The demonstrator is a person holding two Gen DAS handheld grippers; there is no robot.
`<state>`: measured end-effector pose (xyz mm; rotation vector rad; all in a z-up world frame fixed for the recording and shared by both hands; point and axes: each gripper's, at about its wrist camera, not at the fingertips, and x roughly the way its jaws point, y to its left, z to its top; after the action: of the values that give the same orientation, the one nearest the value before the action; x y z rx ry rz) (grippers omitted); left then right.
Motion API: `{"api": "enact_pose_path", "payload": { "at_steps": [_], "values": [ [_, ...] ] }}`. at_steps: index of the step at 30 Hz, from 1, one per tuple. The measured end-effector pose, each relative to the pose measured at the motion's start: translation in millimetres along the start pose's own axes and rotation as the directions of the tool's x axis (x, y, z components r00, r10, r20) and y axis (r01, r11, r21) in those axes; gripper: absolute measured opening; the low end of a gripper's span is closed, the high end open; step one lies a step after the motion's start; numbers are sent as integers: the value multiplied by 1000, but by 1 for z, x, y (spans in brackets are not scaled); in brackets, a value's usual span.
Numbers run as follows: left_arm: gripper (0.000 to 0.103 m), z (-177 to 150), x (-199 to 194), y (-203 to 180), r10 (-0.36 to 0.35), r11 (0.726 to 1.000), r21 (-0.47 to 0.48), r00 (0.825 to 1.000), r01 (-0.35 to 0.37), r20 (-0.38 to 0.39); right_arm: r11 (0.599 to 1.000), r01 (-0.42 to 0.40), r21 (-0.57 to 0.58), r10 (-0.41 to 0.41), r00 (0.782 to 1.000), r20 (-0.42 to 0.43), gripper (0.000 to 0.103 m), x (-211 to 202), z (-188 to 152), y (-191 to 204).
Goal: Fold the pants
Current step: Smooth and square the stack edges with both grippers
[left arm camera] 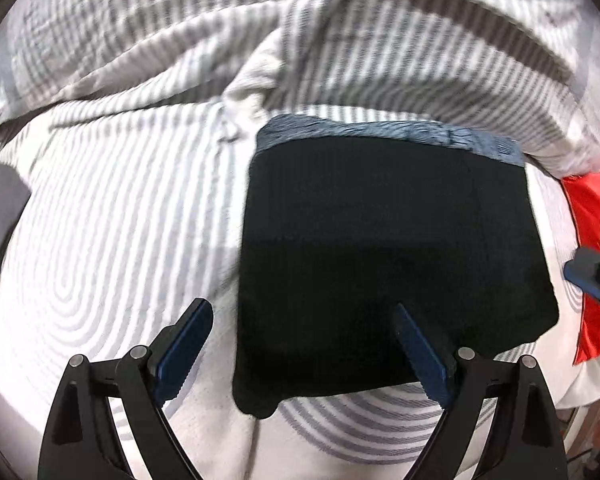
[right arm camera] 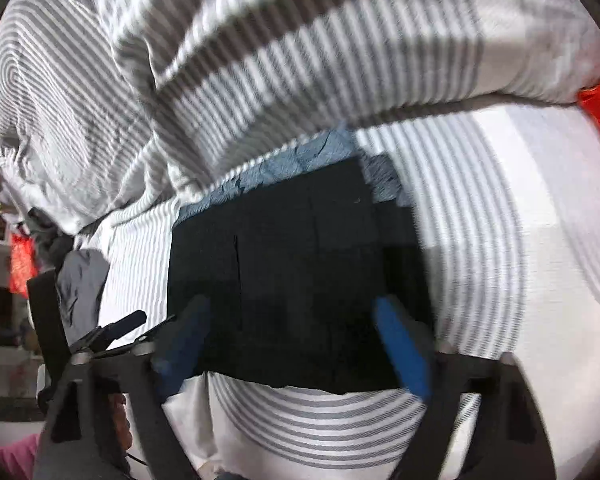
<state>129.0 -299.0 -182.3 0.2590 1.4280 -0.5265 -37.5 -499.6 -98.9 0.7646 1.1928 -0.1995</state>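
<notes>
The black pants (left arm camera: pixel 388 264) lie folded into a flat rectangle on the striped bed sheet (left arm camera: pixel 112 232), with a blue-grey waistband (left arm camera: pixel 380 130) showing along the far edge. My left gripper (left arm camera: pixel 304 344) is open and empty, held above the near left edge of the pants. In the right wrist view the pants (right arm camera: pixel 292 280) lie the same way on the sheet (right arm camera: pixel 500 264). My right gripper (right arm camera: pixel 292 340) is open and empty over their near edge. Its blue pad (left arm camera: pixel 588 276) shows at the right of the left wrist view.
A bunched grey-striped duvet (left arm camera: pixel 260 40) rises just behind the pants, also in the right wrist view (right arm camera: pixel 260 60). A red cloth (left arm camera: pixel 596 240) lies to the right. A grey garment (right arm camera: pixel 80 284) lies to the left, beside my left gripper's body (right arm camera: pixel 112 332).
</notes>
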Motion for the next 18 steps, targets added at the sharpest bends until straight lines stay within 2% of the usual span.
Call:
{"api": "enact_pose_path", "payload": {
  "at_steps": [2,5,14,18],
  "values": [
    [92,-1,1,0,8,1000,-15,1000,-8,-8,1000,13,6,-13,999,-51,60,18,1,-4],
    [92,0,5,-7,17,1000,-20,1000,-18,-17,1000,6,19,-4,996,-89,59,36,-2,-16],
    [92,9,16,-20,37,999,-23,999,-38,-35,997,-77,-3,76,991,-114,63,40,1,-27],
    [92,17,24,-25,45,999,-15,998,-45,-43,996,-90,-10,89,989,-116,71,38,2,-28]
  ]
}}
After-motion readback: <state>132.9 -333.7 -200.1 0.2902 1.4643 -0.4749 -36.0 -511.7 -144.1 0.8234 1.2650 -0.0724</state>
